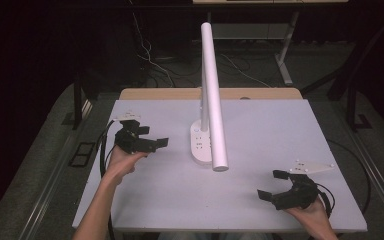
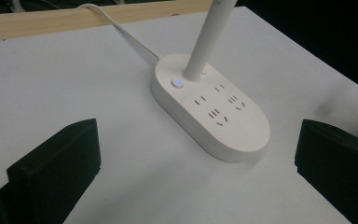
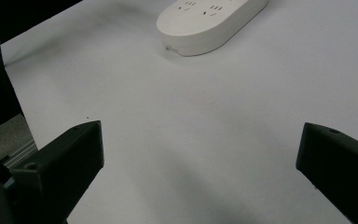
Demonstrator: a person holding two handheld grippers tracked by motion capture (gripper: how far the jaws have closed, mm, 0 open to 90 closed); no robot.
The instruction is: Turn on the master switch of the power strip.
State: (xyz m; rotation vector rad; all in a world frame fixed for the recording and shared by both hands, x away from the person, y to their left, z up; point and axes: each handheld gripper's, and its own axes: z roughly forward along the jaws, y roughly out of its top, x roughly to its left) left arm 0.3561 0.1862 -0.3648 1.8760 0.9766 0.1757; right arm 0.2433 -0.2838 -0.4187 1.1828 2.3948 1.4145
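A white desk lamp stands mid-table on an oval base with socket slots in its top. Its long white tube head slants up over the base. In the left gripper view the base lies just ahead, with a small blue-lit button beside the stem. My left gripper hovers left of the base, open and holding nothing, its jaws wide apart. Near the table's front right corner my right gripper is open too and holds nothing. Beyond its jaws the base's near end lies farther off.
The white table top has a wooden strip along its back edge. The lamp's white cable runs from the base to that strip. Dark floor with cables and table legs surrounds the table. The table's left edge is close to the right gripper's left jaw.
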